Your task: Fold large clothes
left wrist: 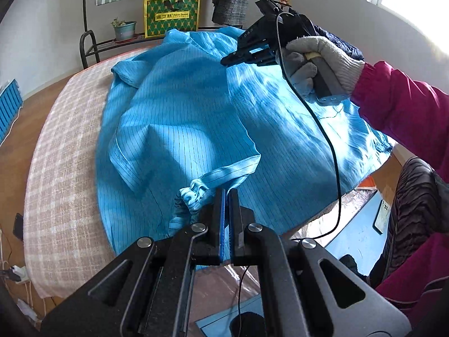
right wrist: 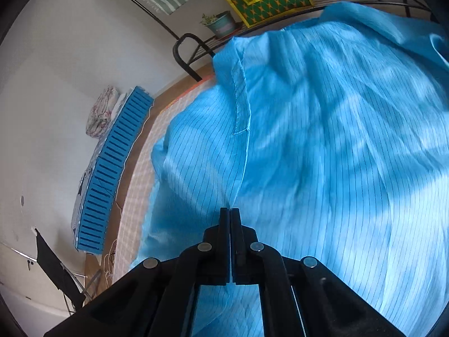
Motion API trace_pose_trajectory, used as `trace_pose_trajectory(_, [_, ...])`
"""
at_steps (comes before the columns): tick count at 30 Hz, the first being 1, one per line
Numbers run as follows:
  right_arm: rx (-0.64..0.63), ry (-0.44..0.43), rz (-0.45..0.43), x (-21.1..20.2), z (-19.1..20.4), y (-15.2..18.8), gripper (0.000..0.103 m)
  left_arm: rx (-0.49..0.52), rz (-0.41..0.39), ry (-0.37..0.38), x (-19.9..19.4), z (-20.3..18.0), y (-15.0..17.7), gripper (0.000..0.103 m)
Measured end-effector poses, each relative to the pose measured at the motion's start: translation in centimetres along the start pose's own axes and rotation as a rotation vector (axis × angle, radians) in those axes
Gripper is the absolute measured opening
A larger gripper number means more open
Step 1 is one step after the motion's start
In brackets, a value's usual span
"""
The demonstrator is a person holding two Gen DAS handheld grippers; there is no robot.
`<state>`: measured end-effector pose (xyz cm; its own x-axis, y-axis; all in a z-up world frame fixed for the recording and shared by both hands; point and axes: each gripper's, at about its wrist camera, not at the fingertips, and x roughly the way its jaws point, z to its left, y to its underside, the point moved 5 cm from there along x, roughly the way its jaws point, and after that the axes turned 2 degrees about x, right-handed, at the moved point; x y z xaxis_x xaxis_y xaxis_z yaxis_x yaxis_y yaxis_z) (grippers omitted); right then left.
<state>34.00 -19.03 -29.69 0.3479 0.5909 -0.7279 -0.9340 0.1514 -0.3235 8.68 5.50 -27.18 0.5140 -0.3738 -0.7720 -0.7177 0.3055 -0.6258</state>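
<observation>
A large sky-blue pinstriped garment (left wrist: 182, 112) lies spread over a bed with a beige checked cover (left wrist: 64, 154). My left gripper (left wrist: 226, 193) is shut at the near edge, its tips pinching the end of a sleeve beside the bunched cuff (left wrist: 193, 196). A gloved hand (left wrist: 322, 56) holds my right gripper (left wrist: 224, 61) at the far side, tips on the cloth near the shoulder. In the right wrist view the right gripper (right wrist: 230, 210) is shut on a raised fold of the garment (right wrist: 336, 140), with a stitched edge running up from its tips.
A black metal rack (left wrist: 89, 47) behind the bed holds a plant pot (left wrist: 125, 29) and a yellow-green bag (left wrist: 171, 14). A blue slatted crate (right wrist: 112, 174) stands by the wall. A phone (left wrist: 383, 219) lies at the right. A black cable (left wrist: 331, 146) hangs across the garment.
</observation>
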Motion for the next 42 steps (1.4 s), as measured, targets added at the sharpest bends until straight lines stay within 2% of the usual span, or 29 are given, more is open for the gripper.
trace_pose_trajectory(3, [-0.072,0.066,0.038,1.6,0.9,1.3,0.000,0.010,0.017,-0.015,-0.4,-0.1,0.6,0.000])
trace_pose_trajectory(6, [-0.106,0.128,0.025,2.4,1.6,0.6,0.000,0.028,0.015,-0.042,-1.4,-0.6,1.0,0.000])
trace_pose_trajectory(9, [-0.121,0.164,0.008,2.0,2.0,-0.5,0.000,0.006,0.013,-0.009,-2.8,-1.1,1.4,0.003])
trace_pose_trajectory(10, [-0.129,0.173,0.006,1.8,2.1,-0.7,0.000,-0.011,0.009,0.011,-3.4,-1.1,1.6,0.013])
trace_pose_trajectory(11, [-0.137,0.179,0.009,1.6,2.3,-0.9,0.000,-0.033,0.004,0.025,-4.1,-1.0,1.7,0.031])
trace_pose_trajectory(13, [-0.166,0.179,0.033,1.3,2.6,-1.0,0.000,-0.089,-0.031,0.053,-5.8,-0.3,1.8,0.046])
trace_pose_trajectory(15, [-0.205,0.200,0.046,1.2,2.6,-0.5,0.000,-0.151,-0.066,0.076,-7.4,0.8,1.9,0.046])
trace_pose_trajectory(16, [-0.220,0.210,0.059,1.1,2.5,-0.2,0.000,-0.185,-0.074,0.064,-7.9,1.7,1.9,0.046])
trace_pose_trajectory(18, [-0.255,0.249,0.073,0.9,2.3,0.1,0.000,-0.266,-0.058,0.011,-7.9,4.2,2.2,0.046])
trace_pose_trajectory(21, [-0.295,0.304,0.084,0.7,2.1,0.4,0.000,-0.398,-0.014,-0.013,-6.2,7.5,2.8,0.046])
trace_pose_trajectory(24, [-0.317,0.343,0.095,-0.1,2.5,0.5,0.004,-0.439,0.040,-0.005,-3.6,8.3,3.5,0.046])
trace_pose_trajectory(25, [-0.336,0.356,0.083,-0.7,2.8,0.4,0.007,-0.440,0.057,-0.021,-2.8,8.4,3.7,0.046])
trace_pose_trajectory(26, [-0.356,0.365,0.066,-1.4,3.3,0.3,0.022,-0.438,0.070,-0.025,-2.0,8.3,3.9,0.046])
trace_pose_trajectory(27, [-0.375,0.369,0.047,-2.1,4.0,0.1,0.027,-0.437,0.074,-0.029,-1.4,8.3,4.0,0.046])
trace_pose_trajectory(28, [-0.396,0.366,0.031,-2.6,4.7,-0.1,0.030,-0.433,0.074,-0.034,-0.9,8.2,4.2,0.041])
trace_pose_trajectory(29, [-0.417,0.349,0.021,-3.0,5.6,-0.3,0.030,-0.429,0.083,-0.039,-0.4,8.2,4.2,0.029])
trace_pose_trajectory(31, [-0.456,0.301,0.011,-3.4,7.8,-0.9,0.030,-0.427,0.093,-0.014,0.3,8.0,4.2,0.015])
trace_pose_trajectory(34, [-0.514,0.255,0.023,-2.5,11.1,-1.5,0.031,-0.415,0.091,-0.011,0.7,7.6,4.2,0.005])
trace_pose_trajectory(42, [-0.579,0.216,0.087,5.0,17.1,-2.9,0.037,-0.440,0.052,0.000,0.4,7.8,4.1,0.000])
